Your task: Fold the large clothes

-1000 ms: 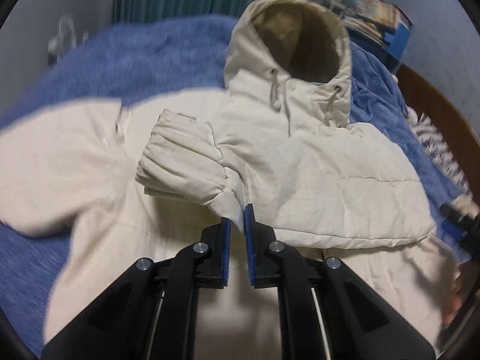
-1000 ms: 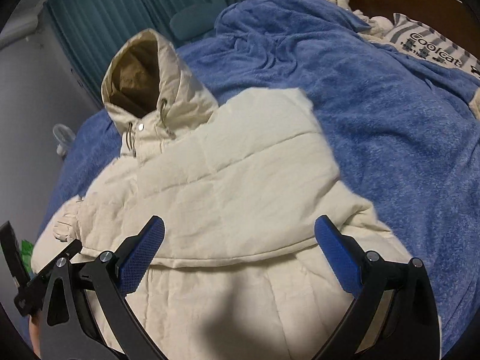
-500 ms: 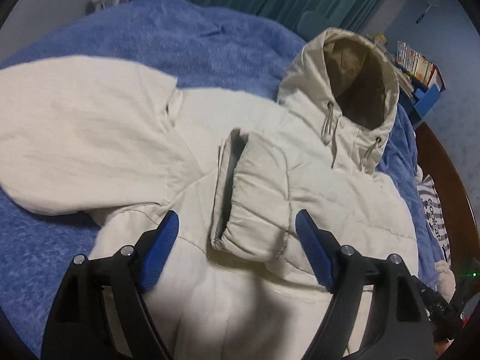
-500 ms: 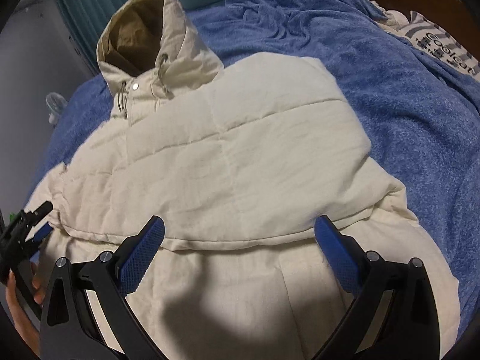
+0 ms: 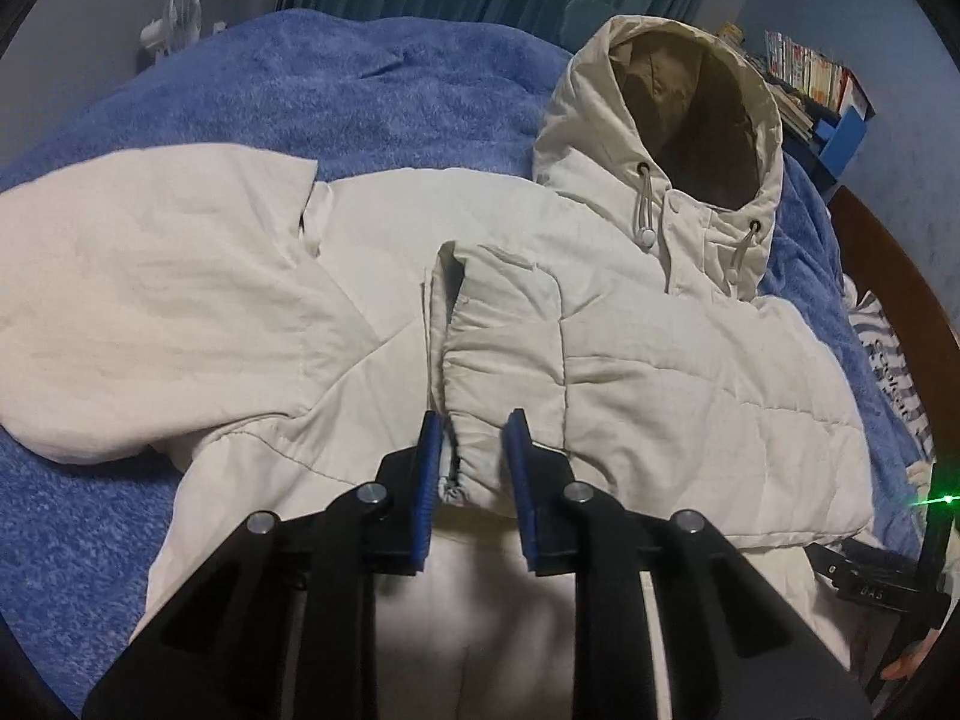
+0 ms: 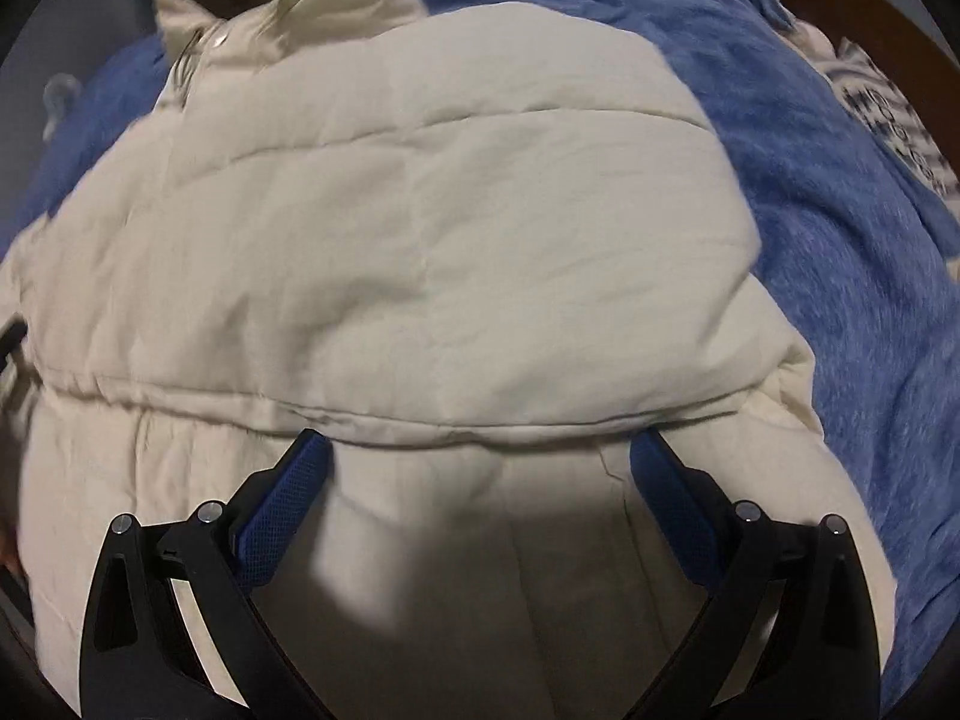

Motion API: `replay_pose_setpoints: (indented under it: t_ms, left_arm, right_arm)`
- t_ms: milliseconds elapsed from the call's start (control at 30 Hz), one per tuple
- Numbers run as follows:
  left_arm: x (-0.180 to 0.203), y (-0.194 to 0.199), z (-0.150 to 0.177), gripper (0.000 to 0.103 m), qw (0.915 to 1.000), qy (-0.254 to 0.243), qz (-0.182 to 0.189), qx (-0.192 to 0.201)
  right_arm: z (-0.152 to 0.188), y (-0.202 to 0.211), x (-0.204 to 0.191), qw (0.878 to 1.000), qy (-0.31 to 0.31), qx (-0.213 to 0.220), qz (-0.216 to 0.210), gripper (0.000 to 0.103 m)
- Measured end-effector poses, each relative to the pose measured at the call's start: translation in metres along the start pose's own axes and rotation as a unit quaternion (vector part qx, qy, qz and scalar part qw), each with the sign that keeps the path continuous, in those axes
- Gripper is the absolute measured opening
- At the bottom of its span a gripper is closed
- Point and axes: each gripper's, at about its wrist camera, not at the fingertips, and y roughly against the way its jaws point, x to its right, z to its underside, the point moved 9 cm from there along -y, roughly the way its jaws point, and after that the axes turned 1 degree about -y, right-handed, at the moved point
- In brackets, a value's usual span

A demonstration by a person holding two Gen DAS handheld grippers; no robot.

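A cream hooded puffer jacket point(image 5: 690, 384) lies front-up on a blue blanket point(image 5: 360, 90), its hood point(image 5: 690, 90) at the far end. One sleeve is folded across the chest, and its cuff point(image 5: 498, 360) points toward me. My left gripper point(image 5: 473, 456) has its jaws closing on that cuff, with both blue pads against the fabric. The other sleeve point(image 5: 150, 312) spreads out to the left. My right gripper point(image 6: 480, 450) stands wide open low over the jacket point(image 6: 420, 240), just before the folded sleeve's lower edge, and nothing is between its fingers.
The blue blanket point(image 6: 840, 240) covers the bed all round the jacket. A wooden bed frame point(image 5: 900, 276) and a striped pillow point(image 6: 888, 120) lie on the right. A small fan point(image 5: 180, 12) and a shelf of books point(image 5: 810, 72) stand beyond the bed.
My left gripper went from shut to wide open, then narrowed onto the sleeve cuff. My right gripper sank closer to the jacket and tipped downward, still open.
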Motion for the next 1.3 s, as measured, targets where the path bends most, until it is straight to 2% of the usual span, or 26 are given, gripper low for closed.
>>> replay_pose_setpoints:
  t_ms: [200, 367, 400, 467, 533, 567, 600, 700, 800, 900, 967, 1067, 1100, 1200, 1300]
  left_arm:
    - [0.007, 0.006, -0.006, 0.016, 0.9987, -0.04, -0.029, 0.017]
    - [0.004, 0.013, -0.01, 0.014, 0.997, -0.048, -0.052, 0.032]
    - [0.004, 0.01, -0.009, 0.014, 0.9969, -0.049, -0.056, 0.027]
    - [0.0, 0.004, -0.006, 0.014, 0.9968, -0.046, -0.063, 0.018]
    - [-0.004, 0.0, -0.002, 0.014, 0.997, -0.041, -0.065, 0.009]
    - [-0.006, -0.001, -0.001, 0.014, 0.9974, -0.036, -0.063, 0.007]
    - [-0.007, -0.002, 0.0, 0.014, 0.9976, -0.033, -0.061, 0.006]
    - [-0.009, -0.002, 0.0, 0.014, 0.9978, -0.028, -0.059, 0.004]
    - [-0.013, 0.002, -0.002, 0.012, 0.9962, -0.032, -0.081, 0.012]
    - [-0.014, 0.002, -0.002, 0.012, 0.9968, -0.028, -0.074, 0.008]
    - [-0.014, 0.0, -0.001, 0.012, 0.9966, -0.03, -0.077, 0.005]
    - [-0.015, -0.003, 0.0, 0.012, 0.9965, -0.031, -0.077, 0.001]
    - [-0.015, -0.003, 0.0, 0.012, 0.9967, -0.029, -0.076, 0.0]
    - [-0.015, -0.004, 0.001, 0.012, 0.9969, -0.028, -0.074, -0.003]
    - [-0.015, -0.004, 0.002, 0.012, 0.9968, -0.03, -0.074, -0.006]
  right_arm:
    - [-0.001, 0.005, 0.0, 1.0, 0.015, -0.006, -0.021, 0.097]
    - [-0.029, 0.047, -0.003, 0.991, -0.01, 0.085, -0.1, 0.097]
    - [-0.034, 0.051, 0.0, 0.988, -0.03, 0.098, -0.119, 0.097]
    - [-0.036, 0.044, 0.009, 0.983, -0.067, 0.094, -0.141, 0.097]
    - [-0.029, 0.019, 0.018, 0.986, -0.1, 0.043, -0.124, 0.097]
    - [-0.022, 0.002, 0.023, 0.99, -0.1, 0.0, -0.095, 0.097]
    - [-0.02, 0.001, 0.022, 0.992, -0.089, -0.003, -0.087, 0.097]
    - [-0.024, 0.016, 0.018, 0.996, -0.07, 0.008, -0.052, 0.097]
    - [-0.031, 0.046, 0.009, 0.996, -0.054, 0.045, -0.058, 0.097]
    - [-0.044, 0.065, 0.011, 0.991, -0.056, 0.093, -0.077, 0.097]
    - [-0.051, 0.062, 0.014, 0.992, -0.048, 0.104, -0.045, 0.097]
    - [-0.054, 0.064, 0.016, 0.988, -0.029, 0.151, -0.021, 0.097]
    - [-0.052, 0.056, 0.016, 0.989, -0.015, 0.148, 0.0, 0.097]
    - [-0.042, 0.02, 0.024, 0.996, -0.004, 0.08, 0.038, 0.097]
    - [-0.039, 0.009, 0.029, 0.997, -0.023, 0.068, 0.018, 0.097]
